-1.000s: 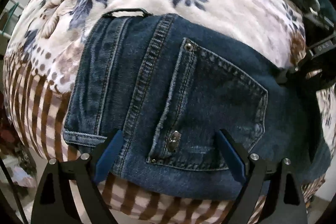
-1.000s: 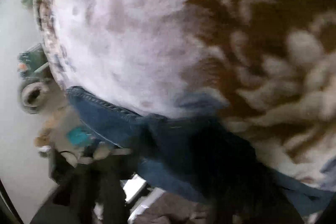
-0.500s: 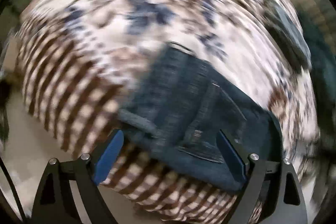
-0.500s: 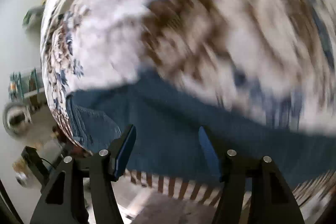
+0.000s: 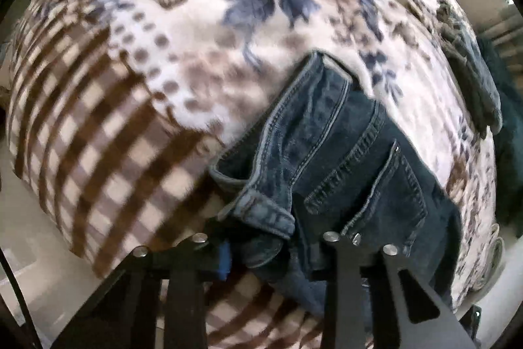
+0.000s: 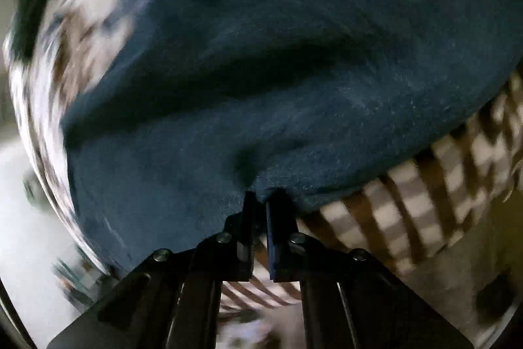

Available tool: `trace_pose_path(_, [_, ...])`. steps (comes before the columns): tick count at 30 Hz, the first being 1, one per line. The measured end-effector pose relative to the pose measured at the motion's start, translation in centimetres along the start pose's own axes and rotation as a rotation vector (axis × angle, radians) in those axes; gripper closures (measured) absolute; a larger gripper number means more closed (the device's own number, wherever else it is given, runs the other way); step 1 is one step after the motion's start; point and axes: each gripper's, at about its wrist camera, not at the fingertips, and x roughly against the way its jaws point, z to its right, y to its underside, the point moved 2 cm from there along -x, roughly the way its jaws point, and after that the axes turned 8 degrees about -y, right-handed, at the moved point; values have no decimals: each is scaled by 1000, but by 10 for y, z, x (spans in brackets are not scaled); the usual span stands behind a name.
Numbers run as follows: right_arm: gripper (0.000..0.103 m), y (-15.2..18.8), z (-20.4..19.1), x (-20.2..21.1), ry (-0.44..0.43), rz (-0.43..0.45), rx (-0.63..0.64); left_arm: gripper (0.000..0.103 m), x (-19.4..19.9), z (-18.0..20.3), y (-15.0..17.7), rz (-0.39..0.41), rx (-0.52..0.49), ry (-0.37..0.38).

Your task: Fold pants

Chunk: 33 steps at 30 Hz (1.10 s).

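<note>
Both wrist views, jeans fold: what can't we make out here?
- Left wrist: the waist corner of the dark blue denim jeans bunches between the left claw; pad contact is hidden by cloth.
- Right wrist: the right claw pinches the jeans edge; motion blur smears the floral and brown-checked blanket.
- Neither view shows the trouser legs or hems; they are cut off by the frame edges.

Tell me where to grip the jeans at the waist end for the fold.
Grip the jeans at the waistband corner, coming from the near, checked edge of the blanket. That corner curls up as a thick hemmed lip beside the back pocket, so jaws can straddle it.
</note>
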Motion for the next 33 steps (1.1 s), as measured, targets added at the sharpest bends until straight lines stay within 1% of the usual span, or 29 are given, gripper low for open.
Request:
trace_pose_path(2, [99, 11, -7, 4, 47, -6, 100, 75, -5, -5, -2, -10, -2, -7])
trace_pose_path(3, [99, 14, -6, -2, 62, -39, 128, 75, -9, -4, -2, -23, -20, -16])
trace_pose_path(4, [97, 14, -4, -7, 70, -69, 132, 73, -10, -3, -4, -37, -30, -24])
trace_pose_path(5, [93, 17, -9, -17, 71, -96, 134, 72, -7, -1, -6, -46, -33, -34])
trace_pose_path(7, [91, 14, -15, -19, 34, -115, 147, 67, 8, 9, -6, -54, -64, -75])
trace_pose_path(8, [82, 11, -18, -16, 12, -107, 154, 63, 19, 16, -2, -47, -92, -122])
trace_pose_path(9, [72, 7, -17, -1, -41, -84, 172, 61, 34, 26, 3, -15, -127, -167])
trace_pose_path(10, [50, 7, -18, 8, -71, -64, 186, 49, 51, 40, 10, 36, -175, -237])
trace_pose_path(11, [35, 6, -17, 23, -114, -12, 211, 32, 62, 54, 15, 74, -216, -278])
trace_pose_path(12, [33, 2, -12, 41, -140, 46, 231, 27, 74, 76, 24, 108, -268, -269])
trace_pose_path(14, [33, -7, 4, 68, -142, 128, 230, 13, 89, 116, 44, 133, -346, -216])
trace_pose_path(16, [33, -23, 44, 105, -135, 239, 135, 8, 90, 168, 71, 113, -445, -141])
trace_pose_path(17, [33, -33, 70, 124, -137, 299, 71, 8, 84, 201, 89, 77, -493, -82])
trace_pose_path(18, [33, -42, 96, 144, -121, 358, 8, 8, 78, 226, 99, 47, -518, -37])
trace_pose_path(19, [33, -55, 120, 164, -111, 405, -38, 8, 73, 255, 114, 25, -544, -7])
trace_pose_path(20, [33, -69, 147, 185, -101, 449, -79, 8, 69, 284, 129, 29, -571, 0])
trace_pose_path(21, [33, -83, 180, 210, -53, 511, -140, 8, 68, 304, 140, 41, -591, 11])
trace_pose_path(22, [33, -100, 212, 230, -36, 560, -176, 8, 68, 327, 154, 56, -614, 27])
trace_pose_path(23, [33, -109, 230, 243, -34, 592, -190, 8, 65, 357, 174, 67, -648, 49])
trace_pose_path(24, [33, -125, 256, 259, -1, 628, -214, 8, 62, 376, 187, 72, -672, 56])
trace_pose_path(25, [33, -135, 272, 265, 16, 639, -229, 8, 58, 396, 200, 77, -701, 52])
trace_pose_path(26, [33, -146, 286, 271, 6, 644, -232, 8, 54, 415, 216, 77, -731, 47])
trace_pose_path(27, [33, -165, 307, 280, 5, 634, -217, 8, 49, 434, 234, 73, -762, 51])
trace_pose_path(28, [33, -179, 316, 286, 15, 620, -197, 8, 44, 450, 250, 68, -794, 45])
trace_pose_path(30, [33, -208, 330, 294, 14, 587, -128, 8, 33, 474, 279, 43, -848, 30])
trace_pose_path(32, [33, -223, 329, 286, 13, 545, -74, 8, 19, 493, 307, 26, -906, 6])
trace_pose_path(33, [33, -241, 327, 279, 2, 517, -30, 8, 13, 499, 316, 19, -921, -3])
